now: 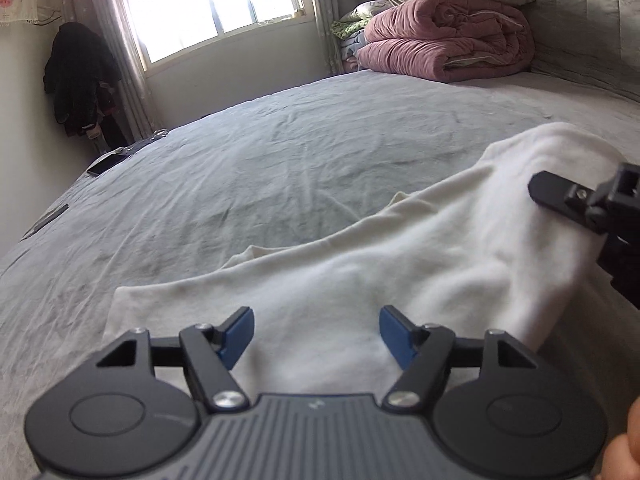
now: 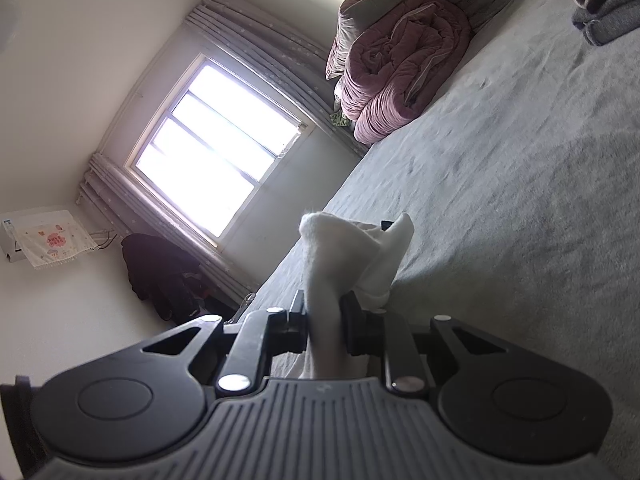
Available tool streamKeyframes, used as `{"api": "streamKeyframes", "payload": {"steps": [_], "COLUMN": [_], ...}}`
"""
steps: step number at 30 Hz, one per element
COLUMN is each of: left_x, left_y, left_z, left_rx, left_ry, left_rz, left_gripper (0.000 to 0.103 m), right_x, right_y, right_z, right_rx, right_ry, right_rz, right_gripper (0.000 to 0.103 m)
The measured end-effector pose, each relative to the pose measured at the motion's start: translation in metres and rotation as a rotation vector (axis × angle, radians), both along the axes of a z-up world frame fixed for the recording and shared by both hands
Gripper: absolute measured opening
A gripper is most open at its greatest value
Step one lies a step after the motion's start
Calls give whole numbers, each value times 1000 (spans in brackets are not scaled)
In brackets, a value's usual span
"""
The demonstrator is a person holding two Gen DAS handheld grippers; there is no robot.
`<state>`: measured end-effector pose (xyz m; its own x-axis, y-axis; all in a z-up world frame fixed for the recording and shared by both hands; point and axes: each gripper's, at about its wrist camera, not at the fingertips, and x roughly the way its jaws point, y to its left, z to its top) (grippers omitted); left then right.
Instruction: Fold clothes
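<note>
Across the grey bed (image 1: 240, 168) a white garment (image 1: 360, 272) is lifted, pinched by the right hand-held gripper (image 2: 325, 322), the left hand-held gripper (image 1: 316, 332) spread empty; folding looks unfinished.

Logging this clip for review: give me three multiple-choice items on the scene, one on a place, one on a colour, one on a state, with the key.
1. Where does the pink folded quilt lie?
A. at the far end of the bed, near the window
B. on the floor
C. under the left tongs

2. What colour is the garment being handled?
A. black
B. white
C. pink

3. How do the right tongs stand?
A. open, holding nothing
B. out of view
C. shut on the garment

Key: 1 A, the quilt sits on the grey sheet beside the window; 2 B, the cloth is white in both views; 3 C, white fabric is pinched between the fingers, while the left tongs stand open above the cloth.
</note>
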<state>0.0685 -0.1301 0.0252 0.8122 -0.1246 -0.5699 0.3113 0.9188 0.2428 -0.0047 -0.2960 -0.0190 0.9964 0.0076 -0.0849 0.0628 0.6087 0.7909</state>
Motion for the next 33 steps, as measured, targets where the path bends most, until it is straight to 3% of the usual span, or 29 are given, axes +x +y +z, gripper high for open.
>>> {"api": "streamKeyframes", "payload": {"steps": [9,21,24,28,33], "left_x": [-31,-50,-48,-58,-58], "left_y": [12,28,33,20,27], "left_z": [-6,4,-9,-16,-7], "left_rx": [-25,61,19,85,16], "left_ry": [10,-66,-6,-60,-20], "left_rz": [-31,-140,-162,-208,-219], "left_gripper": [70,71,71,72,72], "right_x": [0,-1,-1,-1,-1], "right_y": [0,1,2,3,3], "right_z": [-1,0,-1,0,0], "right_rx": [-4,-12,-18,-23,-27], "right_ry": [1,7,8,12,17], "right_rz": [1,1,0,-2,-5], "right_gripper": [22,22,22,22,22]}}
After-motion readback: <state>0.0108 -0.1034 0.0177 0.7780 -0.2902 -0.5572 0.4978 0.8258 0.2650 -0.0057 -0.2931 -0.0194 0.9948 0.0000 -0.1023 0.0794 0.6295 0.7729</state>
